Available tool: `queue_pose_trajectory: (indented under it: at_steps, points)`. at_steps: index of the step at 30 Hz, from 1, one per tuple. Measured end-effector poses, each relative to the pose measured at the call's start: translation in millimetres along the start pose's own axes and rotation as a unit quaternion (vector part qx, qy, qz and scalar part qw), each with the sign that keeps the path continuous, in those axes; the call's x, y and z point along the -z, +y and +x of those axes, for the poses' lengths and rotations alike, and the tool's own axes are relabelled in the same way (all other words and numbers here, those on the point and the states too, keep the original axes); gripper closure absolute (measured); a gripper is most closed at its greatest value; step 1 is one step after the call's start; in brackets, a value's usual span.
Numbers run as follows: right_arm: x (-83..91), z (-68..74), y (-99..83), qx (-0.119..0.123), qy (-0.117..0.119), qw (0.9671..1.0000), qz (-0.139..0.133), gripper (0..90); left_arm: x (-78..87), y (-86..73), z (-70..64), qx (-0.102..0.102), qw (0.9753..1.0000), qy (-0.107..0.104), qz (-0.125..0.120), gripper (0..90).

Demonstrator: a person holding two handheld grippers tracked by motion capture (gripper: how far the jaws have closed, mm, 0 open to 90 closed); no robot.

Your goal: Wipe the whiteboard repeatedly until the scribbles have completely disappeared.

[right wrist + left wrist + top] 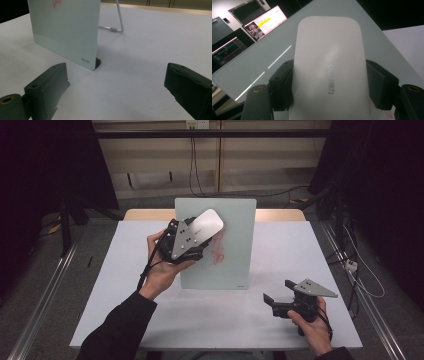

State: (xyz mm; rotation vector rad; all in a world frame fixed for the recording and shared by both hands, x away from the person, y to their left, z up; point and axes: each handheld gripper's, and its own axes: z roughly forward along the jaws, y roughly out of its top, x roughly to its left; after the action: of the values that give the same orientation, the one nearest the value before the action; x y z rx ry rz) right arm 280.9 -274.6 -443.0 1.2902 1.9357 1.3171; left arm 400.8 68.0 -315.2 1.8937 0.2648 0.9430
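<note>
A pale glass writing board point(230, 245) stands tilted on a wire stand point(117, 25) in the middle of the white table point(280, 320), with red scribbles point(218, 247) on its face. My left gripper point(200, 232) is shut on a white rounded eraser point(206, 224), held against the board's upper left part. In the left gripper view the eraser point(329, 70) sits between both pads with the board point(262, 60) behind it. My right gripper point(277, 292) stands open low over the table at the front right, apart from the board's lower right corner point(87, 60).
Black curtains and dark floor surround the table. Cables point(192, 165) hang behind the far edge. Monitors point(254, 27) are reflected in the board's glass. Bare tabletop lies to the right of the board and along the front.
</note>
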Motion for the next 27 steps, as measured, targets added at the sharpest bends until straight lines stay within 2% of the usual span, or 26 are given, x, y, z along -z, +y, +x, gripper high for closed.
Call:
queue_pose_trajectory:
  at_steps: [5,17,27]
  points:
    - [0.5,-0.3,-0.1,-0.001,0.0,1.0,-0.002,4.9,-8.2,-3.5,0.5,-0.003,1.0,0.0,0.003,31.1]
    - [0.7,0.6,0.1,0.0,0.0,1.0,0.0,4.8,-12.1,-3.4,-5.0,-0.029,0.9995,0.004,0.01,31.1]
    - [1.4,0.5,0.0,0.002,0.001,1.0,-0.002,4.8,-18.7,-10.7,-26.2,-0.044,0.9988,-0.017,0.015,31.1]
